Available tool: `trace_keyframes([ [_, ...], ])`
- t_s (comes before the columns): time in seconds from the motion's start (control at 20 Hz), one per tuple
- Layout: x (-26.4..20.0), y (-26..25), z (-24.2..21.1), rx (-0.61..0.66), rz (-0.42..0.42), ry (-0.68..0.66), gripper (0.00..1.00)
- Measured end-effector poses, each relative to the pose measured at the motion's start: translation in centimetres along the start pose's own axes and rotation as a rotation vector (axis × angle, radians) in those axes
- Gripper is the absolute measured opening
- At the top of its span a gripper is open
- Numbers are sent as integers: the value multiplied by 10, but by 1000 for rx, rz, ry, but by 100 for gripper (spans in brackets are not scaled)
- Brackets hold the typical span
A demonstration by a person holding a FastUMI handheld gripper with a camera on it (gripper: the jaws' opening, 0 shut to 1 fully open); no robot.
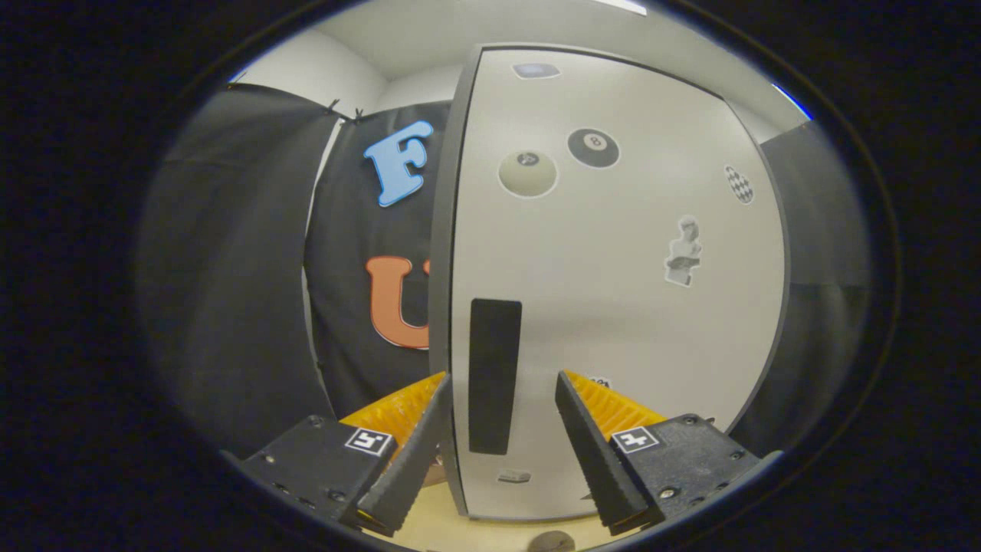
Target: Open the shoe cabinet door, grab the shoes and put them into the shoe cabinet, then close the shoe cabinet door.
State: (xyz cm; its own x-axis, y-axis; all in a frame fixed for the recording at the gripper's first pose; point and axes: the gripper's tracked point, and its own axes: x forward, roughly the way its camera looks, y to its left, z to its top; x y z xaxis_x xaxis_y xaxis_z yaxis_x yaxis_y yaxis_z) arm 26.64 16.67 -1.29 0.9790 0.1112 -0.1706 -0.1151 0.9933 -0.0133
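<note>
Gripper (502, 399) open, fingers astride cabinet door (613, 307) edge; dark handle (494, 376) btwn them, prob. untouched.

Pale wooden floor (452, 529) — white shoe cabinet (613, 307) stands on it.

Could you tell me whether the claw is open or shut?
Open: the claw has its fingers spread either side of the cabinet door's dark handle.
</note>
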Motion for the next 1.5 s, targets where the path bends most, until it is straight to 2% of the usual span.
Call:
trace_keyframes([
  [0.15, 10, 15, 1, 65, 79, 13, 62],
  [0.25, 12, 12, 2, 49, 49, -6, 40],
  [0.35, 11, 12, 0, 40, 52, -6, 37],
  [0.6, -5, 10, -2, 18, 122, -8, 31],
  [1.15, -120, -19, -13, -1, 239, 23, 31],
  [1.5, -176, -53, -19, 22, 362, 11, 28],
])
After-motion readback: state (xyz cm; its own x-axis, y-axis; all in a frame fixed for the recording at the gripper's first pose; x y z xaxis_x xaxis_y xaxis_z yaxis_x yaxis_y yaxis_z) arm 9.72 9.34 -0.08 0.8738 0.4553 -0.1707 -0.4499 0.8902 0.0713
